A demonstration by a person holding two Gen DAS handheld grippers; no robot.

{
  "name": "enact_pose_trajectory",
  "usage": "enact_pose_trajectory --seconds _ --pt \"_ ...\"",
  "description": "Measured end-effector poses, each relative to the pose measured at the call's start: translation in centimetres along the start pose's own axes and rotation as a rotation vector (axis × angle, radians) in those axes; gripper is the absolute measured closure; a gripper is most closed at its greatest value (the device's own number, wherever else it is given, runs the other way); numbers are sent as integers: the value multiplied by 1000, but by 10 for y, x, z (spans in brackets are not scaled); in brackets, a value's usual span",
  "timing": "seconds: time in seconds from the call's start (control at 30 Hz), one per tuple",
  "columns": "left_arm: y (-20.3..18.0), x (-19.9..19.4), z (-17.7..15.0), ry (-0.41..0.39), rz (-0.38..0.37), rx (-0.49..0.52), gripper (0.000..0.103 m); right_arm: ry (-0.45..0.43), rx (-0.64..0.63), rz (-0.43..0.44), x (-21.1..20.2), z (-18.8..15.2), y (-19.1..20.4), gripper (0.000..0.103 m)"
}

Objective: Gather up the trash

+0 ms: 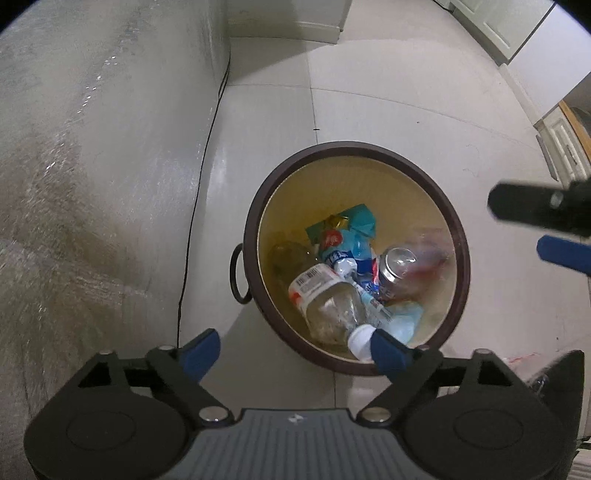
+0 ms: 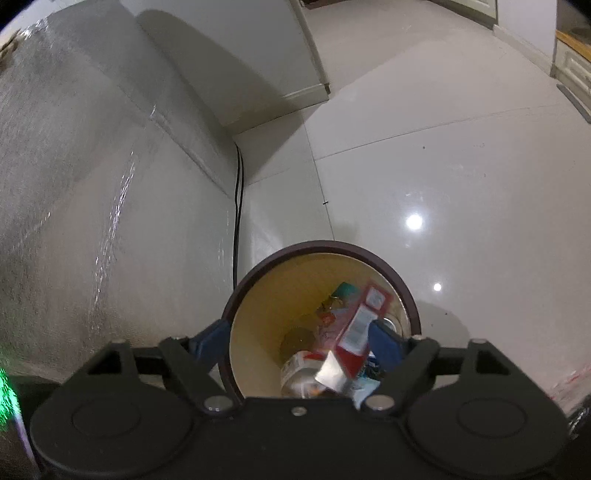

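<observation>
A round bin with a dark brown rim point(image 1: 255, 225) and cream inside stands on the floor. It holds a clear plastic bottle point(image 1: 325, 295) with a white cap, a can point(image 1: 397, 264), a teal wrapper point(image 1: 347, 229) and other packets. My left gripper point(image 1: 295, 352) is open and empty just above the bin's near rim. My right gripper point(image 2: 299, 343) is open over the bin point(image 2: 236, 306). A red and white wrapper point(image 2: 360, 325), blurred, is in the air between its fingers inside the bin's mouth. The right gripper's fingers point(image 1: 561, 253) show at the right edge of the left wrist view.
A textured grey wall point(image 1: 92, 184) runs along the left, with a black cable point(image 1: 199, 206) down its base. Glossy white floor tiles point(image 2: 461, 184) spread to the right. White cabinets point(image 1: 495, 26) stand at the far back right.
</observation>
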State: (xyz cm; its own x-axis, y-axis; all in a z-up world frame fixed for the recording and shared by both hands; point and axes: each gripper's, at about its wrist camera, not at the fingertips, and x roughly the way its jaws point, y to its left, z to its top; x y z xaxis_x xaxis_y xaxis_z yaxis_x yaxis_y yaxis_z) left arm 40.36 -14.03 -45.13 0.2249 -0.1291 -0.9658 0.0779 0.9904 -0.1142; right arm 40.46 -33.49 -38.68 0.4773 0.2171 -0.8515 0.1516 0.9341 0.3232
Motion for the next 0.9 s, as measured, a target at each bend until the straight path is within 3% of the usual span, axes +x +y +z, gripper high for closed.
enact_pose_trajectory --seconds 0.2,0.33,0.4,0.67,0.9 --pt "-7 -18 -9 -8 -8 17 0 26 -11 -16 -13 -13 -8 18" --pt "-10 -33 -14 -23 -7 31 0 23 -10 -25 -28 -20 -12 15" --pt "-11 -42 -15 -33 -6 32 0 20 -13 -23 -35 -23 -14 9" --pt "-13 -83 -20 -101 -18 43 0 -40 -44 -11 -73 -25 -9 0" --pt "-14 -131 -29 -177 -21 45 0 -117 -47 -17 -119 -32 -4 0"
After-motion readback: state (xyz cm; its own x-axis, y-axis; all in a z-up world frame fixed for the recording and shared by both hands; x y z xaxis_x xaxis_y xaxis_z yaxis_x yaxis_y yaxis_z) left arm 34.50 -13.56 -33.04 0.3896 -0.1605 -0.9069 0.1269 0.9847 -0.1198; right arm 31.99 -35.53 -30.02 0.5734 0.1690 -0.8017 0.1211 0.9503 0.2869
